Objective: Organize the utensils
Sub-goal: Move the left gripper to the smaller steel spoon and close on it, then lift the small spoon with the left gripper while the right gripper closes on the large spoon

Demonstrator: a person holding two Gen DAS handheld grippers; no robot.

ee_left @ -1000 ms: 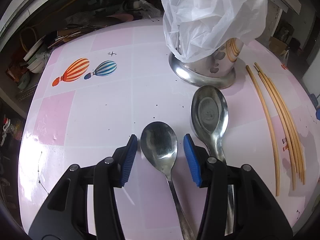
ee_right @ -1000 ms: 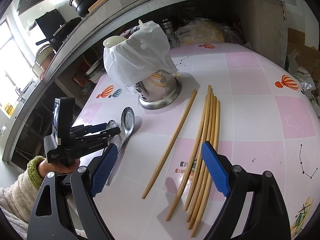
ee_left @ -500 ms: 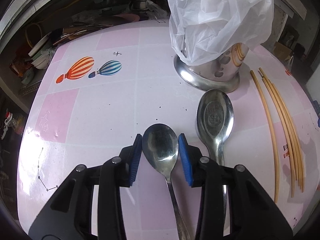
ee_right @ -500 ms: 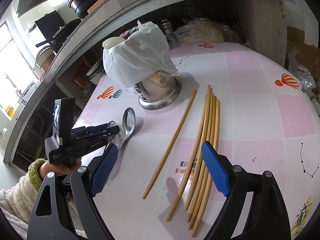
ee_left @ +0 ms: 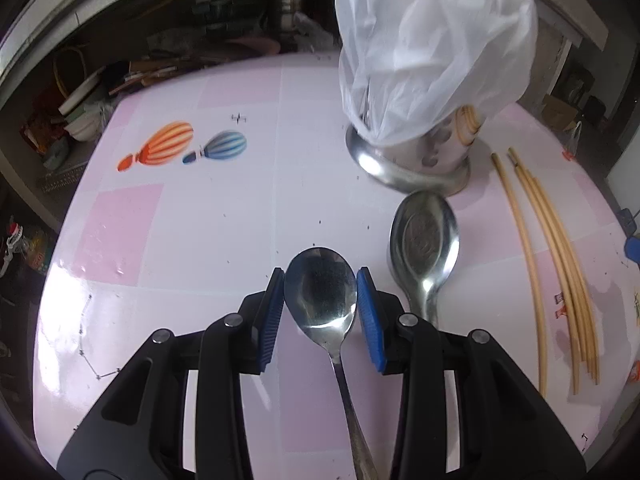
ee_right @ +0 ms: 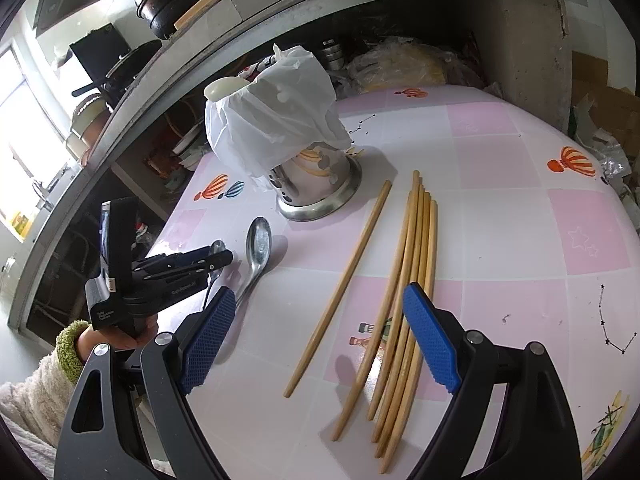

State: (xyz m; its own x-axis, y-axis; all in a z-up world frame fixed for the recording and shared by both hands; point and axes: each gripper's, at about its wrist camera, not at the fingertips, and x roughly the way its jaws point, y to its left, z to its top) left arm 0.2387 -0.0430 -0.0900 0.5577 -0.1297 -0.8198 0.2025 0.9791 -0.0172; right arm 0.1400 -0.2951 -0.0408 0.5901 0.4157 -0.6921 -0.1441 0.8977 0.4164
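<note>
My left gripper (ee_left: 320, 284) has its blue pads (ee_left: 270, 316) closed against both edges of the bowl of the small steel spoon (ee_left: 320, 292). The jaws have just been closing, with the spoon's bowl between them. The spoon's handle runs back beneath the gripper body toward the camera. The bowl faces up, and the spoon lies over the pink checked tablecloth (ee_left: 192, 232); I cannot tell whether it is lifted clear of the surface.

The large steel spoon (ee_left: 424, 248) lies just to the right of the gripped spoon, bowl up, its tip near the base of the steel utensil holder (ee_left: 420, 160). A white plastic bag (ee_left: 432, 48) covers the top of the holder.

The bamboo chopsticks (ee_right: 404, 296) lie on the cloth to the right of the holder. One lies apart from the bundle, on its left.

My right gripper (ee_right: 316, 336) stands wide open above the near ends of the chopsticks, pads touching nothing. In the right wrist view, a hand (ee_right: 116, 336) in a fleecy sleeve (ee_right: 36, 392) holds the left gripper.
</note>
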